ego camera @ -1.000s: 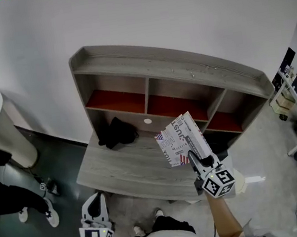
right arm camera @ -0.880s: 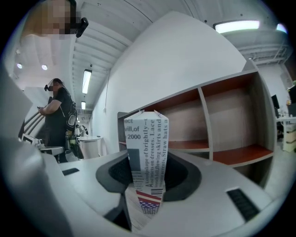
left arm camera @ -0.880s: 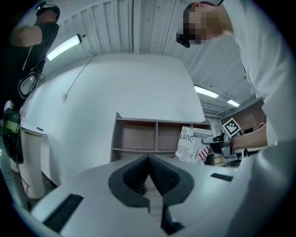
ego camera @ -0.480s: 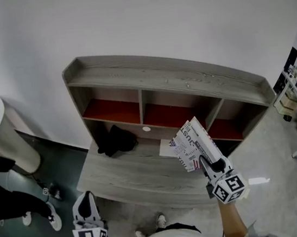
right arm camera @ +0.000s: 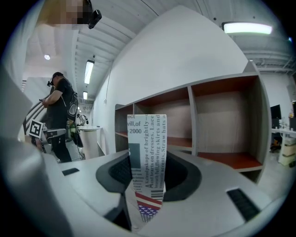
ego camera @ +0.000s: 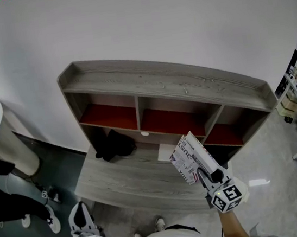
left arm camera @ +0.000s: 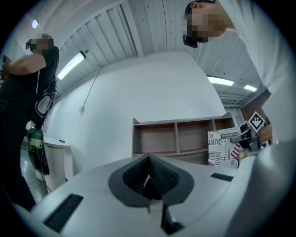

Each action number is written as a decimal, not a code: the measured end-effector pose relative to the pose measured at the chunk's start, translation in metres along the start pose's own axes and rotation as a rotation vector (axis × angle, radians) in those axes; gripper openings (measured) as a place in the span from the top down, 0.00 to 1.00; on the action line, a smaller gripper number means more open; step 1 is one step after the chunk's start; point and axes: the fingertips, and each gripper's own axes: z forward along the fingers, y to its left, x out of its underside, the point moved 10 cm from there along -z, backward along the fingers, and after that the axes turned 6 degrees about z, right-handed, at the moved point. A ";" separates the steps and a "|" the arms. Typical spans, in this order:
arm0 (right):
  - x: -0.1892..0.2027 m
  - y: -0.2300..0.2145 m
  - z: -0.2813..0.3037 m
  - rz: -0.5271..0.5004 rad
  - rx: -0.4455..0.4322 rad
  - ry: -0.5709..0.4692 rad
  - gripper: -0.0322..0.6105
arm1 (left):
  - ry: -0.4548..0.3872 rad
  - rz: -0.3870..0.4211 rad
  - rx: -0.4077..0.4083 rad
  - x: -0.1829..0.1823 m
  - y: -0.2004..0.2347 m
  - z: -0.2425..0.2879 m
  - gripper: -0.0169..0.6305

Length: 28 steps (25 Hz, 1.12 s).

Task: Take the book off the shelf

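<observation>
right gripper (ego camera: 201, 173) has its jaws clamped on the edge of a newsprint-patterned book (ego camera: 189, 156), held upright in front of the wooden shelf (ego camera: 161, 80), outside its compartments. left gripper (ego camera: 80, 211), jaws together and empty, hangs before the shelf's left end.

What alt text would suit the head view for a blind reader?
The right gripper grips a book with a newsprint-style cover, held in front of a grey wooden shelf with three red-floored cubbies. The left gripper, shut and empty, is at lower left; a dark bundle lies on the desk.
</observation>
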 end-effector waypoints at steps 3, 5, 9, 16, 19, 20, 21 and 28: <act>0.010 0.010 0.009 0.025 -0.033 0.023 0.68 | -0.002 0.010 0.002 -0.003 0.001 0.006 0.95; 0.012 0.017 0.016 0.026 -0.055 0.028 0.68 | -0.017 0.016 0.004 -0.007 0.003 0.012 0.95; 0.011 0.025 0.024 0.016 -0.076 0.028 0.68 | -0.047 0.022 0.015 -0.015 0.003 0.021 0.95; 0.007 0.033 0.035 0.015 -0.077 0.025 0.68 | -0.037 0.016 0.035 -0.007 0.008 0.022 0.95; 0.005 0.038 0.039 0.004 -0.073 0.031 0.68 | -0.040 0.013 0.044 -0.009 0.010 0.024 0.95; 0.005 0.039 0.041 0.003 -0.074 0.031 0.68 | -0.042 0.014 0.045 -0.010 0.011 0.025 0.95; 0.004 0.041 0.044 0.003 -0.076 0.029 0.68 | -0.041 0.014 0.045 -0.010 0.012 0.025 0.95; -0.004 0.052 0.056 0.001 -0.100 0.010 0.68 | -0.036 0.016 0.042 -0.012 0.020 0.021 0.95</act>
